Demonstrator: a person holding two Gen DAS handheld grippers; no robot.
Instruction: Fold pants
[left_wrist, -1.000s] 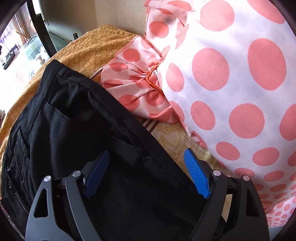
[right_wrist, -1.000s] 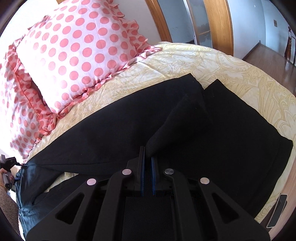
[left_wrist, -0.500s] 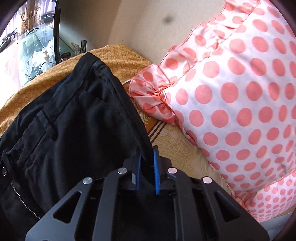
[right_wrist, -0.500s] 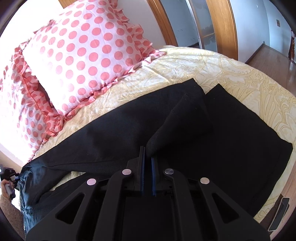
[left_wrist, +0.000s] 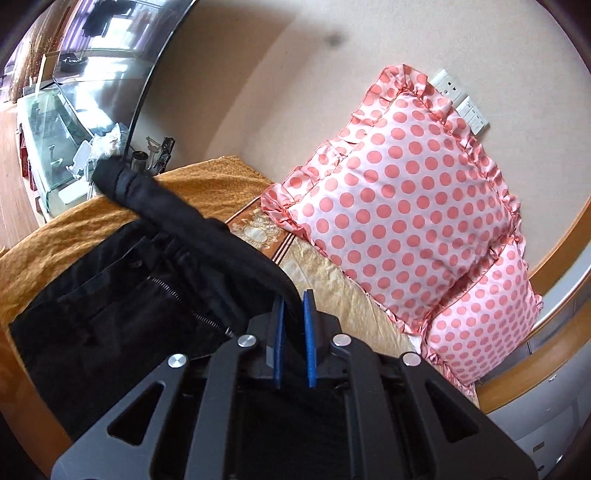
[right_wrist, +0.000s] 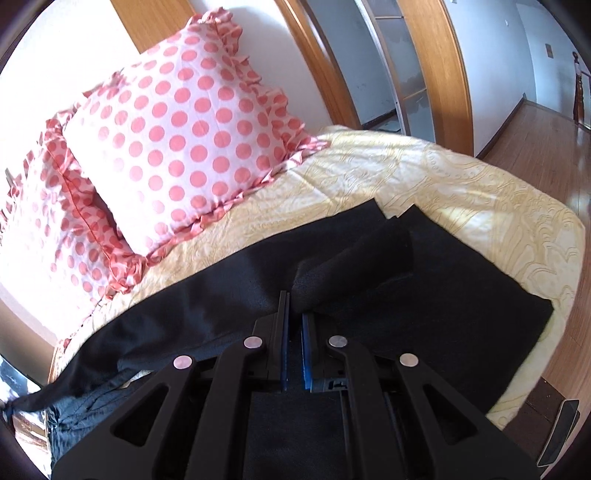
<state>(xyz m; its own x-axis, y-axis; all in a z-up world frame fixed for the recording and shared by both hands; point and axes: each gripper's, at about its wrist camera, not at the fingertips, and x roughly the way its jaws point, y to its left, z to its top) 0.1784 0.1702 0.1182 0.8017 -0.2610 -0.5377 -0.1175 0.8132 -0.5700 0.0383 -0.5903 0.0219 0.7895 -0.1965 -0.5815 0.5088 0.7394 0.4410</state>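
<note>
— Left tool (left_wrist: 293, 314): pinched shut on the waistband edge of the black pants (left_wrist: 122, 317), that edge lifted into a ridge above the fly and zipper

— Right tool (right_wrist: 295, 317): clamped too, on a raised fold of pants leg, with the rest of both legs spread flat across the yellow bed (right_wrist: 461, 177)

— Waist end draped over the orange blanket (left_wrist: 207, 184), near the polka-dot pillows (left_wrist: 399, 206)

— Biggest risk, probably: uneven lifting between the two ends, dragging the flat leg sideways and wrinkling the fold

— Also only a thin bite of cloth visible in each grip; likely to slip out under the weight of the hanging fabric

— Possibly just one layer caught at the leg; cannot tell. If so, lower layer left behind, fold crooked

— Snagging the pillow frill near the waist, another small hazard
</note>
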